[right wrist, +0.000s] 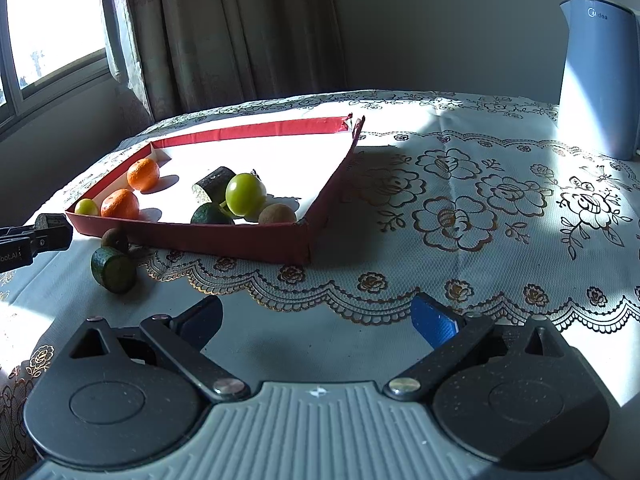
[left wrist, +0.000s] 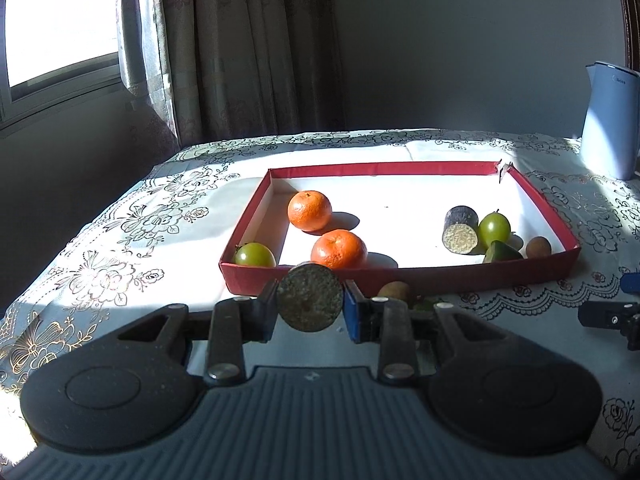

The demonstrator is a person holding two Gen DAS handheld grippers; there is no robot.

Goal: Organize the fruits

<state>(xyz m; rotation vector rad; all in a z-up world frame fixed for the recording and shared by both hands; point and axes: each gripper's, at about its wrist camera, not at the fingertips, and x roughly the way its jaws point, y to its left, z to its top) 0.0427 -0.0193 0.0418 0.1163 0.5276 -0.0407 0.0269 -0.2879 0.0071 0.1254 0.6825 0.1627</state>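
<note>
A red tray [left wrist: 400, 276] [right wrist: 240, 240] holds two oranges [left wrist: 310, 210] [left wrist: 339, 249], two green round fruits [left wrist: 255, 255] [left wrist: 495, 229], a dark cut cylinder piece [left wrist: 460, 232], a green wedge [left wrist: 502, 252] and a brown small fruit [left wrist: 538, 247]. My left gripper [left wrist: 310, 306] is shut on a second dark cut cylinder piece [left wrist: 310, 300], just in front of the tray's near wall. My right gripper [right wrist: 316, 320] is open and empty over the tablecloth. A green cut piece [right wrist: 113, 269] and a brown small fruit [right wrist: 115, 239] lie outside the tray.
A grey-blue kettle [left wrist: 610, 120] [right wrist: 598, 76] stands at the back right. The floral tablecloth [right wrist: 480, 208] covers the table. A curtain [left wrist: 240, 40] and a window [left wrist: 60, 20] are behind. The left gripper shows at the left edge of the right wrist view [right wrist: 36, 240].
</note>
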